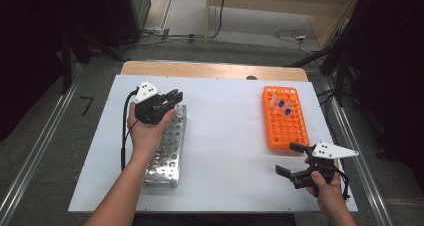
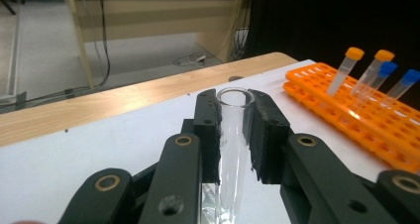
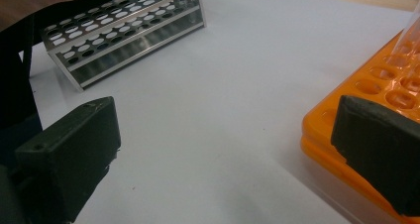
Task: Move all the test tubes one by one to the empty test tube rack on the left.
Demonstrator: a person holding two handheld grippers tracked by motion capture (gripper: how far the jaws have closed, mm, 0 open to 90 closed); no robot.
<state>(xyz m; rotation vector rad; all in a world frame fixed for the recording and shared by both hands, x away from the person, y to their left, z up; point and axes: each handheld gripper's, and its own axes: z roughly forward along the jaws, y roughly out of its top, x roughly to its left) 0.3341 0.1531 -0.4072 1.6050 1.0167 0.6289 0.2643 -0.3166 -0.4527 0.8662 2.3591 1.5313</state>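
1. The left tongs [image 2: 233, 135] are pinching a clear glass tube [image 2: 233, 149] near its open rim, holding it upright above the far end of the steel rack [image 1: 167, 146] at the worktop's [image 1: 225, 136] left.
2. That tube is looking light, stiff, thin-walled and slick, so I'm judging it fragile; a gentle squeeze is suiting it better than a hard one.
3. Gripping just under the rim, as now, is leaving the lower length free to slide into a hole.
4. The right tongs [image 1: 291, 159] are hanging spread and empty at the near corner of the orange rack [image 1: 284, 117], where capped tubes [image 1: 282, 104] are standing.
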